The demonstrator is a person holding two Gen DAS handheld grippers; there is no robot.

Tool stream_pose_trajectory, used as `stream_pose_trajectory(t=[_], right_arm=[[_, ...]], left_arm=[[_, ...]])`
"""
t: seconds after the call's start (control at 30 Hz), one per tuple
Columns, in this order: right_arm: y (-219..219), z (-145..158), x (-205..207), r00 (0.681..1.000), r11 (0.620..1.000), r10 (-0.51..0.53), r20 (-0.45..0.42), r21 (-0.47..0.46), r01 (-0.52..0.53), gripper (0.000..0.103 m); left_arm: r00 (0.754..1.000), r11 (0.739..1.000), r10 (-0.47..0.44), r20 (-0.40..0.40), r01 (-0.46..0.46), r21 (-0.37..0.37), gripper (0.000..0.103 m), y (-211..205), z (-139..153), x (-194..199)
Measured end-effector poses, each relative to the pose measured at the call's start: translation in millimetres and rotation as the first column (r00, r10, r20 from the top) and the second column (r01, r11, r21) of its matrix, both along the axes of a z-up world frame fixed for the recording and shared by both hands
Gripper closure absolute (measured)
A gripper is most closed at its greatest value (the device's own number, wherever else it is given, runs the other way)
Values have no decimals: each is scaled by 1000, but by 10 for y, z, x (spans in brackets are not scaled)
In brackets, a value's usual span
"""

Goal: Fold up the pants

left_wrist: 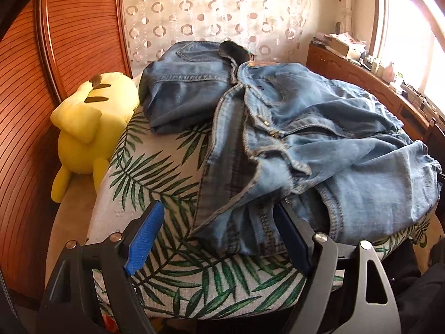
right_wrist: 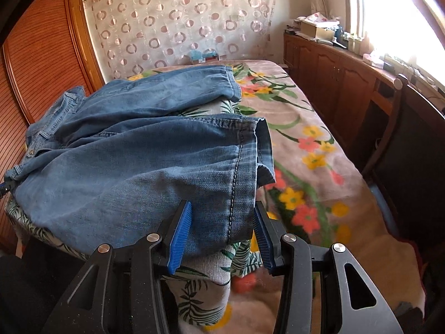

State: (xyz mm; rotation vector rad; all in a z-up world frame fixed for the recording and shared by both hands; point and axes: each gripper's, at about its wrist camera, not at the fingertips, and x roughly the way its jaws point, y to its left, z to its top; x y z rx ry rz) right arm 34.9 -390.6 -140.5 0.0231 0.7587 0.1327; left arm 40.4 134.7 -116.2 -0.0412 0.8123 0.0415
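- Two pairs of denim lie on the leaf-print cushion (left_wrist: 172, 275) — the far, darker jeans (left_wrist: 183, 91) look already folded into a compact block, which I judge to be finished work.
- The nearer, lighter pants (left_wrist: 319, 150) are spread out and rumpled, the waistband and open fly towards the left, the legs running off to the right; no fold shows in them yet.
- The left gripper (left_wrist: 222, 239) stands wide open at the waist end, its right finger tucked against the bunched denim, nothing pinched.
- The right gripper (right_wrist: 222, 231) is also open, its blue pads straddling the hem of the near leg (right_wrist: 244, 172) — not closed on it.
- Left to do, by my reading: grasp both ends, smooth, fold leg on leg, then fold lengthwise.
- A yellow plush toy (left_wrist: 83, 128) lies beside the cushion, clear of the work.
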Motion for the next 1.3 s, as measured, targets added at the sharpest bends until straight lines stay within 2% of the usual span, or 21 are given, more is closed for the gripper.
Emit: stream_pose_trajectory(t=[0.23, 0.77, 0.8, 0.83, 0.87, 0.9, 0.93, 0.97, 1.0, 1.07, 1.23, 1.3], right_arm=[[161, -6, 93, 1000, 1000, -6, -16, -19, 5, 57], [259, -58, 116, 1000, 999, -6, -27, -40, 4, 57], [259, -58, 119, 1000, 999, -7, -27, -42, 5, 57], [255, -59, 120, 1000, 999, -9, -30, -44, 7, 57], [258, -62, 116, 1000, 999, -10, -30, -41, 9, 63], [260, -58, 109, 1000, 999, -5, -29, -37, 4, 64], [271, -49, 99, 1000, 999, -7, -26, -46, 5, 70], [282, -34, 88, 1000, 998, -9, -19, -61, 8, 80], [288, -20, 72, 1000, 998, -4, -13, -68, 3, 85], [278, 27, 35, 1000, 998, 3, 4, -60, -3, 85], [257, 245, -61, 998, 998, 15, 67, -57, -12, 94], [259, 376, -105, 994, 998, 20, 105, -58, -14, 94]], left_arm=[[999, 999, 22, -30, -22, -24, 22, 76, -114, 50], [999, 999, 23, -28, -24, -47, 22, 104, -161, 66], [999, 999, 18, -27, -19, -48, 25, 102, -159, 66], [1000, 998, 6, -23, -7, -59, 33, 98, -152, 59], [1000, 998, -5, -21, 4, -69, 39, 92, -142, 55], [1000, 997, -14, -20, 13, -77, 53, 81, -129, 48], [1000, 997, -16, -20, 14, -80, 60, 73, -114, 45], [1000, 998, -7, -20, 6, -69, 72, 68, -99, 35], [1000, 998, -11, -22, 10, -69, 76, 63, -84, 27], [1000, 997, -22, -18, 20, -78, 85, 52, -47, 4], [998, 998, -49, 32, 50, -42, 91, -63, 188, -152], [997, 998, -50, 57, 52, -30, 92, -87, 306, -210]])
